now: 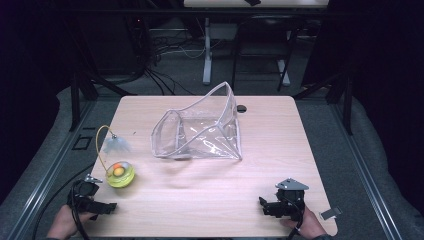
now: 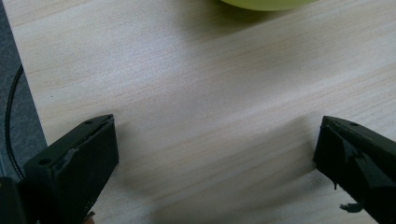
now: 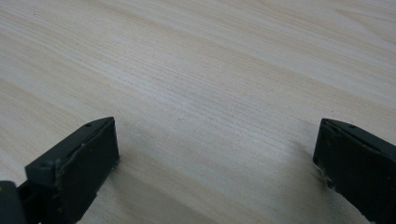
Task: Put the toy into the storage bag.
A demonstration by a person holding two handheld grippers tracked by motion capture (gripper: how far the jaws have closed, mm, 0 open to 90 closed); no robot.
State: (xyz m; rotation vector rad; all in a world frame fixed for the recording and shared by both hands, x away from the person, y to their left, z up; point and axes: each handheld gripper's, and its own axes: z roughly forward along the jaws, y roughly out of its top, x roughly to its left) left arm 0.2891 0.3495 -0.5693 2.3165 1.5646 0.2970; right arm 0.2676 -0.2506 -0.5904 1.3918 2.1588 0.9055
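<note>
A clear plastic pouch [image 1: 200, 131] with a pale zip edge stands open in the middle of the wooden table [image 1: 210, 200]. A yellow-green round toy [image 1: 120, 174] with an orange ball, a curved wire and a feathery tuft [image 1: 115, 144] sits at the table's left. My left gripper [image 1: 102, 206] rests at the near left corner, just below the toy, jaws wide apart with nothing between them; the toy's rim [image 2: 266, 3] peeks in at the top of the left gripper view. My right gripper [image 1: 264, 206] rests near the front right, open and empty over bare wood [image 3: 210, 93].
A small metal clip [image 1: 330, 214] lies by the table's near right corner. A dark cable hole [image 1: 242, 108] sits behind the pouch. Grey floor, cables and table legs [image 1: 207, 55] lie beyond the far edge.
</note>
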